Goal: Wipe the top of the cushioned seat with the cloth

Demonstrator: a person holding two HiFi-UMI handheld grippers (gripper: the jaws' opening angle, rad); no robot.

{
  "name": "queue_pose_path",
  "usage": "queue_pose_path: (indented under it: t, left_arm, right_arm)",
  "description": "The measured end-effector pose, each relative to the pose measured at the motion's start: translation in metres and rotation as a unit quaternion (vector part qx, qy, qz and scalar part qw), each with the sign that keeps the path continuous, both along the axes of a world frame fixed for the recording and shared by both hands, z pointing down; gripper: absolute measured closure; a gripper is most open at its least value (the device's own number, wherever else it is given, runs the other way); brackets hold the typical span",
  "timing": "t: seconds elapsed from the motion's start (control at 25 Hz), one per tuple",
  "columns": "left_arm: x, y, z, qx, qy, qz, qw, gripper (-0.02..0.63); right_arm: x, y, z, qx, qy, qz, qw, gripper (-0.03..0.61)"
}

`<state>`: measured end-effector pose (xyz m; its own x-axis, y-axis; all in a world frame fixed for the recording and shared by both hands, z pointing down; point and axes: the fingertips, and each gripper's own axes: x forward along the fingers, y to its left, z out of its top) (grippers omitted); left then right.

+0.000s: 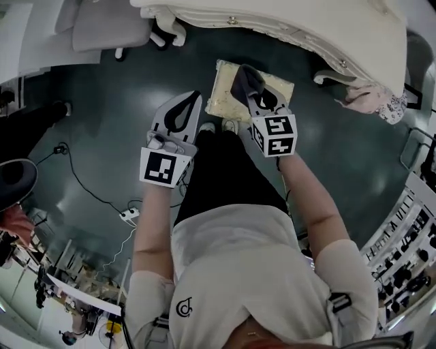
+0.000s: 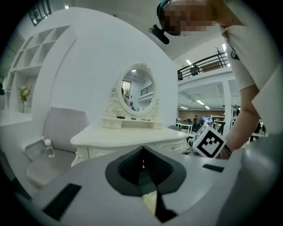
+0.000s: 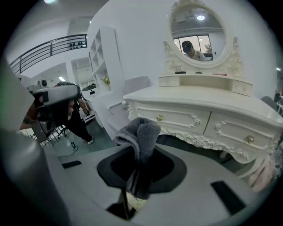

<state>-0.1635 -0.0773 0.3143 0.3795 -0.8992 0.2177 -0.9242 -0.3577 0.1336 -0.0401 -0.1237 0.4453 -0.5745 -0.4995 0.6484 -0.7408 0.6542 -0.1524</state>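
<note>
As right gripper (image 3: 138, 163) clamps cloth (image 3: 141, 132), head view: seat (image 1: 221, 99).

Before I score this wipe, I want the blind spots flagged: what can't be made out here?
Head view: the right hand-held gripper and its cloth cover part of the cushioned seat; contact cannot be told.
Head view: the dressing table is cut off by the top edge.
Left gripper view: the bottle is too small to read.
</note>
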Motion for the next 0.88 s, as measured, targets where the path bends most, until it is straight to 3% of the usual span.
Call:
queue_pose_path:
  t: [0.32, 0.52, 0.88]
  left_arm:
    - [-0.010, -0.025, 0.092, -0.039, 0.009, 0.027, 0.9988, 0.600]
    - [-0.020, -0.026, 0.150, -0.064, 0.035, 0.024, 0.9971, 0.600]
    - [-0.022, -0.014, 0.229, -0.103, 0.041, 0.045, 0.9928, 0.600]
  right_arm:
    - [-0.026, -0.015, 0.119, -0.040, 0.044, -0.027, 0.998, 0.505]
    - [-0.036, -0.020, 0.194, -0.079, 0.079, -0.019, 0.994, 0.505]
    - [-0.048, -0.018, 0.273, -0.109, 0.110, -0.014, 0.988, 0.505]
